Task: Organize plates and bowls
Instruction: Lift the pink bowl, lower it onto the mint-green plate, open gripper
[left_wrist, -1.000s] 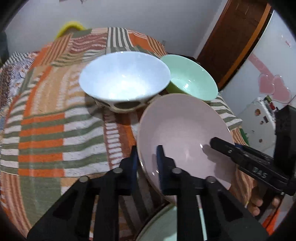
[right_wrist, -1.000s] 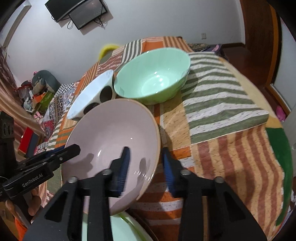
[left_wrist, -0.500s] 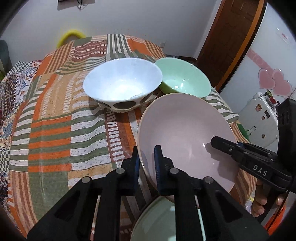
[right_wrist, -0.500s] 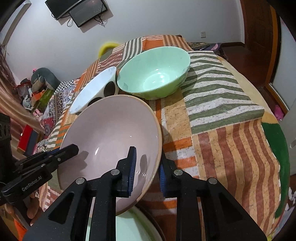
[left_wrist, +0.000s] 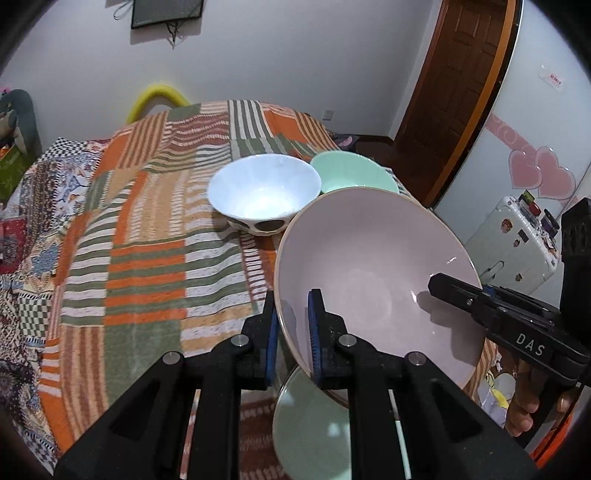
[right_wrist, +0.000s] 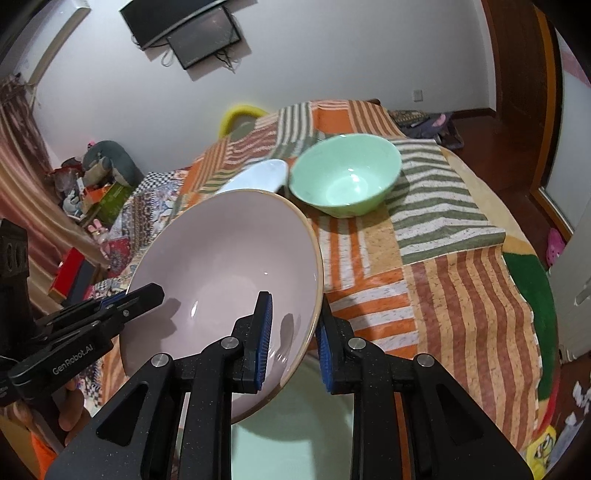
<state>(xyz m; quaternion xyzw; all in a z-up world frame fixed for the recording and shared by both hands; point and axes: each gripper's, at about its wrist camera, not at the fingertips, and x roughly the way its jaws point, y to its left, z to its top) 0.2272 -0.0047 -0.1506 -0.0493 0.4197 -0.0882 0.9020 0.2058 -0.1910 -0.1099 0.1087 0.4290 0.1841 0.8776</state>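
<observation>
A wide pink bowl (left_wrist: 373, 284) (right_wrist: 221, 280) hangs tilted above the striped bedspread. My left gripper (left_wrist: 293, 332) is shut on its left rim, and my right gripper (right_wrist: 293, 332) is shut on its right rim. Each gripper also shows in the other's view, clamped on the far rim: the right gripper (left_wrist: 454, 291) and the left gripper (right_wrist: 136, 299). Farther back on the bed stand a white spotted bowl (left_wrist: 264, 192) (right_wrist: 255, 177) and, to its right, a mint green bowl (left_wrist: 354, 173) (right_wrist: 345, 177). A pale green dish (left_wrist: 314, 428) (right_wrist: 295, 432) lies directly beneath the pink bowl.
The striped patchwork bedspread (left_wrist: 147, 240) (right_wrist: 443, 266) covers the whole bed. A white suitcase with stickers (left_wrist: 513, 240) stands on the floor to the right beside a brown door (left_wrist: 454, 74). Clutter and boxes (right_wrist: 92, 199) sit left of the bed.
Both grippers have risen with the pink bowl between them, lifting it off the pale green dish. The white and mint bowls now look farther away and have not moved.
</observation>
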